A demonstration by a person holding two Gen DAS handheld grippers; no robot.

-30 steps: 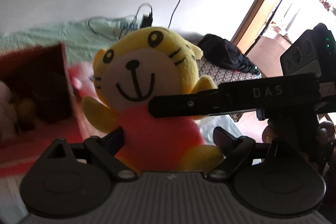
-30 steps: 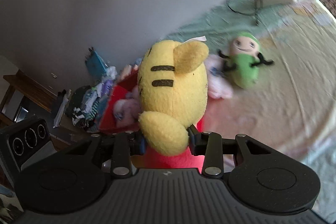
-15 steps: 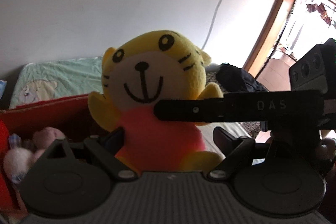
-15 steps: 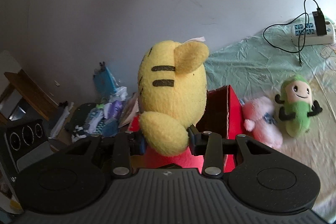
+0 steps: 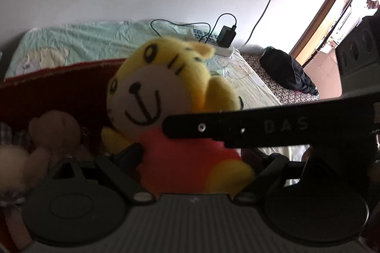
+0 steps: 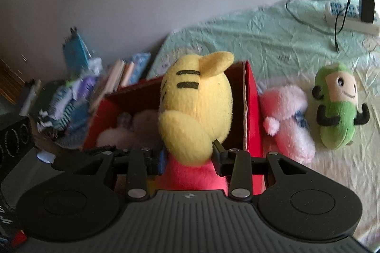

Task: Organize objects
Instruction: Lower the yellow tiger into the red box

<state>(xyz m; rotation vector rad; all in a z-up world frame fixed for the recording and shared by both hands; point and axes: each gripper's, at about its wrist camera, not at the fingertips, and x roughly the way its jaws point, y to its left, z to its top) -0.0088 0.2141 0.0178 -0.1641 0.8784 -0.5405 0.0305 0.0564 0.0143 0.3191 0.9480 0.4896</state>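
Fingers (image 6: 219,153) of both grippers pinch the tiger plush (image 6: 194,105) (left grip looks loose, blurred).
Red box (image 6: 250,110) lies just behind it, centre frame.

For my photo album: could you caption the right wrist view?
Right gripper holds a yellow tiger plush over a red box on the bed.

Both fisheye views sit just behind their own claws, very near the yellow tiger plush (image 5: 166,96) (image 6: 197,105). The left wrist view faces its front, the right wrist view its back. Both share the red box (image 5: 59,84) (image 6: 250,110) and the bed (image 5: 83,39) (image 6: 261,39).
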